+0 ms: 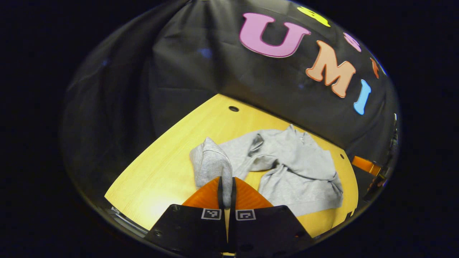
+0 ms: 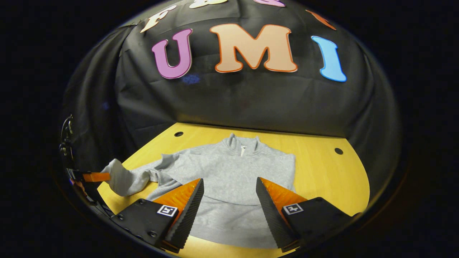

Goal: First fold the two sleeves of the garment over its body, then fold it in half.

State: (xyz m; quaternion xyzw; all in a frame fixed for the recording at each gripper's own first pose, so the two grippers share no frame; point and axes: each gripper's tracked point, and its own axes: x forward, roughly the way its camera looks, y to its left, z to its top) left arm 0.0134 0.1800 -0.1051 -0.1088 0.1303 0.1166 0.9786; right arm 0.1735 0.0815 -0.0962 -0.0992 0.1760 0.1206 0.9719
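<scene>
Pinching grey sleeve (image 1: pixel 211 163) w/ left gripper (image 1: pixel 226 190); right gripper (image 2: pixel 229 200) jaws wide.

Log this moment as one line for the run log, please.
left gripper: shut on sleeve, lifted | right gripper: open above sweatshirt body | sweatshirt: flat on table | fold in half: not done

Each gripper has a black, angular body with small screws along its edges. The left gripper (image 1: pixel 226 191) carries two square black-and-white markers side by side. The right gripper (image 2: pixel 229 200) bears one marker per side, and its fingers (image 2: pixel 188 211) show ribbed inner faces.
</scene>
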